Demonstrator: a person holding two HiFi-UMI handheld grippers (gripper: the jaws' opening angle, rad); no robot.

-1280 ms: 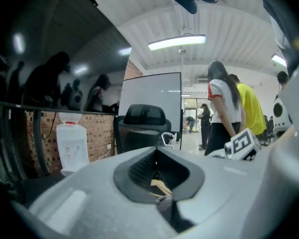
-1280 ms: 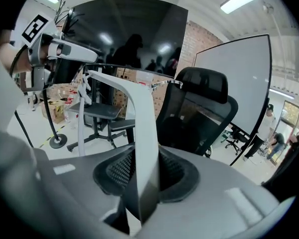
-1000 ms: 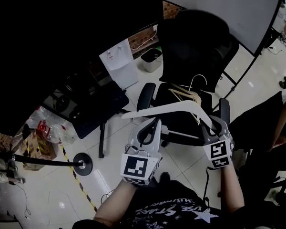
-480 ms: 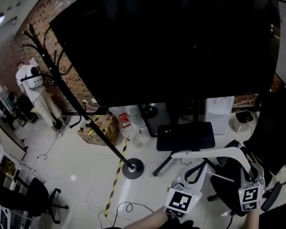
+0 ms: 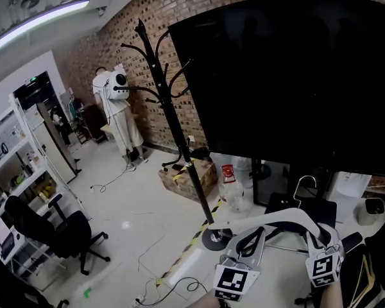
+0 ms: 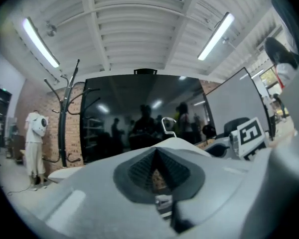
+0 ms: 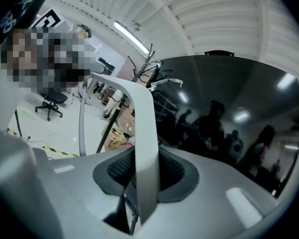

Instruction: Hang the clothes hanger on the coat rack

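One huge dark screen [image 5: 289,76] fills the head view from 12 to 3 o'clock, standing against the brick wall [image 5: 128,37].

Next in size is the black coat rack [image 5: 169,108], a tall pole with curved prongs near its top and a round base on the floor [image 5: 135,204]. It leans across the head view, its top toward 11 o'clock of the grippers. As far as I can make out, its prongs are bare.

The white clothes hanger [image 5: 269,221] is low at 5 o'clock, carried flat between the two grippers and well apart from the rack.

The left gripper [image 5: 249,235] has its fingers drawn close on the hanger's left arm and looks clamped there. The right gripper [image 5: 316,236] has its fingers pressed on the right arm, which runs straight up between them in the right gripper view.

Smallest is the metal hook [image 5: 303,183], standing up at the hanger's middle, free and touching nothing.

By my reckoning the hanger is lifted and faces the rack. The approach and catching the hook over a prong are left.
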